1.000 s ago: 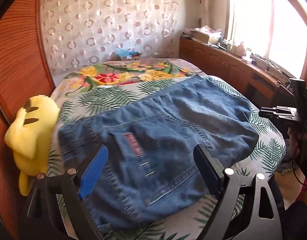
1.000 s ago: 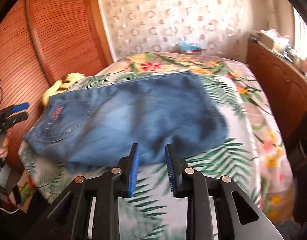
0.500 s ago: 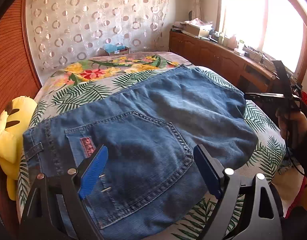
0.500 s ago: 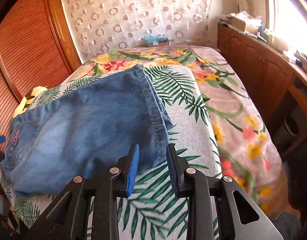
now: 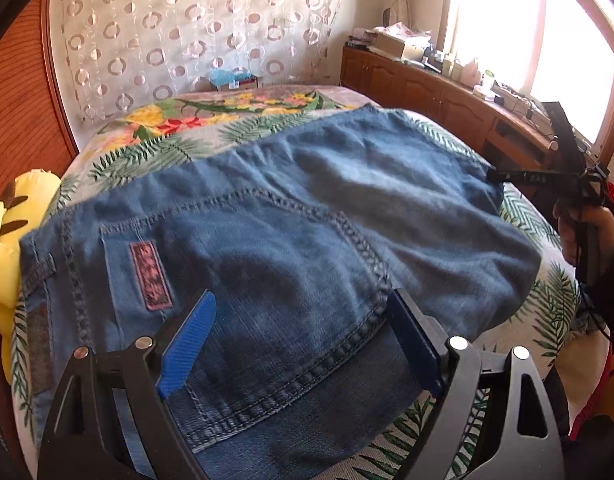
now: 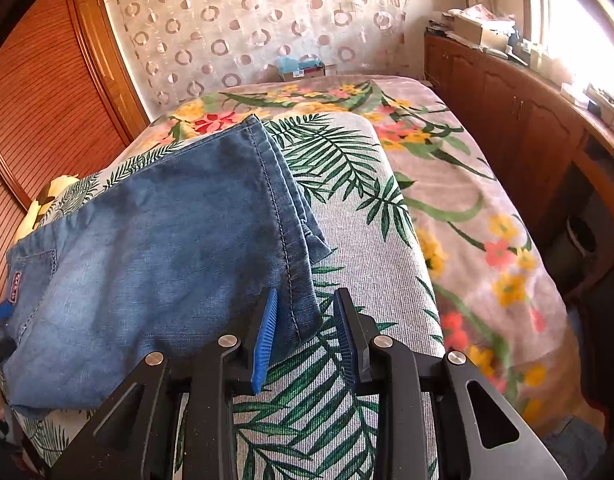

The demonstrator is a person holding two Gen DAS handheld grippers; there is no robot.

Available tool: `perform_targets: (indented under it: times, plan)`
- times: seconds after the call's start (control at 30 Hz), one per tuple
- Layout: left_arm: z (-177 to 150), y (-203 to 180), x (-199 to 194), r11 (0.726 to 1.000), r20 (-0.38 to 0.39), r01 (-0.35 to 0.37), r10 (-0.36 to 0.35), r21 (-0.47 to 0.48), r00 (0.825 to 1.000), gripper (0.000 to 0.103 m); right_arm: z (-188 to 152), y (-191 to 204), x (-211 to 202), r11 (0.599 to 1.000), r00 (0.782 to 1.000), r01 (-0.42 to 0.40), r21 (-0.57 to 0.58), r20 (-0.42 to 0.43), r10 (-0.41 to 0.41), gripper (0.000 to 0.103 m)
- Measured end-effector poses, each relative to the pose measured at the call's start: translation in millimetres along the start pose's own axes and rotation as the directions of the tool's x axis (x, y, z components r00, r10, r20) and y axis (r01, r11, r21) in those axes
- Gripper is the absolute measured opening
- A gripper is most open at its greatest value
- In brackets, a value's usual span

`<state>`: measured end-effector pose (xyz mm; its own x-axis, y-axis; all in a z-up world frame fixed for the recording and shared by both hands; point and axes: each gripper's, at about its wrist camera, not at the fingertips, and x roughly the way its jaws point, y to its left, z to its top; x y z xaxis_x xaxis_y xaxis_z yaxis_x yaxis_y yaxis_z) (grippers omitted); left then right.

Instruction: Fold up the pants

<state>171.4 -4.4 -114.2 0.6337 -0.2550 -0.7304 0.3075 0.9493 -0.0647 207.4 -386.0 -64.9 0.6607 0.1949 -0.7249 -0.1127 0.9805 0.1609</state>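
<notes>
Jeans soft, heavyish denim; grab stitched hem, lower centre. Left gripper spread wide, right gripper part-open, both empty.

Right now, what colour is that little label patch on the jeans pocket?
The patch is pinkish red with a dark pattern, on blue denim jeans. The left wrist view shows it best.

A home bedroom: a bed with a floral spread, a wooden cabinet run (cluttered on top) at the right, a circle-patterned curtain behind.
</notes>
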Motion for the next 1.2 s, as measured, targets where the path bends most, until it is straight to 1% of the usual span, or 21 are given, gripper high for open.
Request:
perform_targets:
  times: [0.13,0.37,0.5,0.67,0.73,0.93,1.03,1.2]
  plan:
    - [-5,1,4,1.0,-0.009,-0.001,0.001,-0.007,1.0,0.088,0,-3,2,1.0,1.0,-0.01,0.013,-0.012,0.011,0.03]
    - [-9,4,10,0.999,-0.011,0.003,-0.004,-0.039,1.0,0.088,-2,6,1,1.0,0.999,-0.016,0.004,-0.047,0.016,0.03]
    - [-10,3,9,0.999,-0.008,-0.004,0.004,-0.04,1.0,0.088,1,7,-1,0.999,0.999,-0.036,-0.01,-0.033,0.035,0.008]
    - [-8,4,3,0.999,-0.006,-0.001,0.001,-0.049,1.0,0.088,11,22,-18,0.996,0.997,-0.07,-0.058,0.024,0.071,0.005]
    - [-8,6,-4,0.999,0.004,0.001,-0.001,-0.051,1.0,0.088,18,33,-27,0.994,0.995,-0.078,-0.081,0.052,0.083,0.005]
    - [-5,18,-29,0.998,0.046,-0.016,0.018,-0.054,0.999,0.088,37,84,-46,0.97,0.978,-0.165,-0.177,0.096,0.184,0.005]
    - [-6,30,-45,0.997,0.068,-0.031,0.036,-0.07,0.997,0.088,41,115,-53,0.95,0.965,-0.217,-0.225,0.1,0.244,0.005]
    - [-12,52,-63,0.993,0.078,-0.073,0.08,-0.087,0.994,0.088,39,166,-58,0.9,0.933,-0.314,-0.303,0.079,0.352,0.005]
